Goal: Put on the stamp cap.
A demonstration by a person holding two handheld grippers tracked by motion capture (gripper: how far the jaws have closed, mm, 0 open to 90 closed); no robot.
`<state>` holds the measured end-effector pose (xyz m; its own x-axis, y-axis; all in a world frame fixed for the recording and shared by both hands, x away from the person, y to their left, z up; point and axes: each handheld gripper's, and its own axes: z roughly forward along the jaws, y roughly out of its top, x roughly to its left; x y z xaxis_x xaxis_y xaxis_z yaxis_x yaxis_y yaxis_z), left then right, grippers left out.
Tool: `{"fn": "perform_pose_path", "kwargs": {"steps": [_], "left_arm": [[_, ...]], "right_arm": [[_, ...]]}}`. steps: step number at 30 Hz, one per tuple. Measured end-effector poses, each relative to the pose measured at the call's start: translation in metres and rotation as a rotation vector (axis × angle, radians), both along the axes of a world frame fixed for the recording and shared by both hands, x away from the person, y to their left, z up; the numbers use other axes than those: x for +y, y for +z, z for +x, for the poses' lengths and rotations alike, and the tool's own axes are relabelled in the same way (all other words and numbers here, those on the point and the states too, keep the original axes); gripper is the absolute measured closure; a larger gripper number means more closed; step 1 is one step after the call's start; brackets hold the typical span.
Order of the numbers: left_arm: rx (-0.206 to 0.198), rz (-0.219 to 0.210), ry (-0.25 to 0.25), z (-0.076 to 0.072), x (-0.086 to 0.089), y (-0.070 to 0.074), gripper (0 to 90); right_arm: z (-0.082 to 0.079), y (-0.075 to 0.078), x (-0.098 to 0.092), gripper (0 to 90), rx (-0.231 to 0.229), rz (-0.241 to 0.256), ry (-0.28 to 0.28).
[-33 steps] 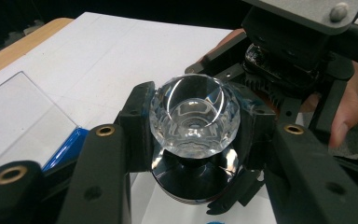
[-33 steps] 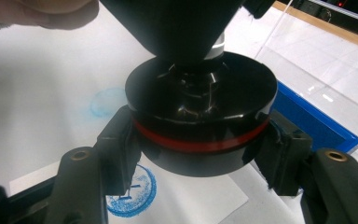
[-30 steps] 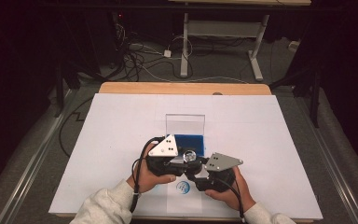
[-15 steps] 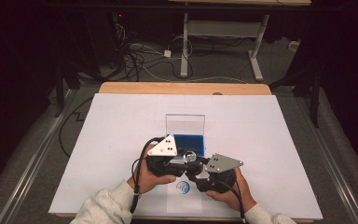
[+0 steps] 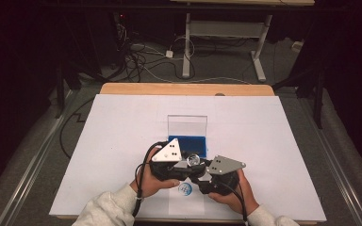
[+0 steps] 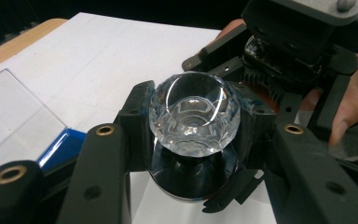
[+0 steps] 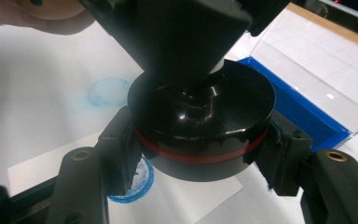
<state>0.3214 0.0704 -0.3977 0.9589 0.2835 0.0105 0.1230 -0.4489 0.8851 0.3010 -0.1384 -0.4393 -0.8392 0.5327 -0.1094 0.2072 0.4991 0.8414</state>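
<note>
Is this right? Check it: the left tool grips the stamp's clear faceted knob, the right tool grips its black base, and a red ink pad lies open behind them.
Not quite: the ink pad is blue, as the high view shows. The rest stands: the left tool grips the clear faceted knob, and the right tool grips the black base.

Dim room, dark on every side beyond the table. White sheet (image 5: 122, 155) spread across most of a light wooden tabletop (image 5: 184, 89), bare wood showing as a strip along the far edge. Grey carpeted floor (image 5: 42, 141) around the table, with pale metal rails (image 5: 21, 176) running along both sides. Tangle of black and white cables (image 5: 143, 59) on the floor behind the table, a small white plug (image 5: 169, 53) among them. Farther back, white metal legs of another desk (image 5: 259, 52), joined by a pale crossbar (image 5: 226, 28). Dark uprights (image 5: 60, 87) left and right. Lighting concentrated on the white sheet.
</note>
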Motion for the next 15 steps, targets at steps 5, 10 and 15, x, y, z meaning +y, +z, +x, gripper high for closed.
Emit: {"fn": "perform_pose_path", "kwargs": {"steps": [5, 10, 15], "left_arm": [[-0.002, 0.011, -0.004, 0.0007, -0.0007, -0.0006, 54.5], [-0.004, 0.026, -0.002, 0.0014, -0.0001, 0.0000, 54.5], [0.000, 0.026, 0.001, 0.0020, 0.0010, 0.0006, 54.4]], "right_arm": [[0.0007, -0.0009, -0.0004, 38.7, 0.001, -0.011, 0.005], [0.0014, -0.0025, -0.0004, 38.7, -0.002, -0.008, 0.014], [0.0011, -0.0030, -0.0001, 38.5, -0.014, -0.008, 0.005]]}}
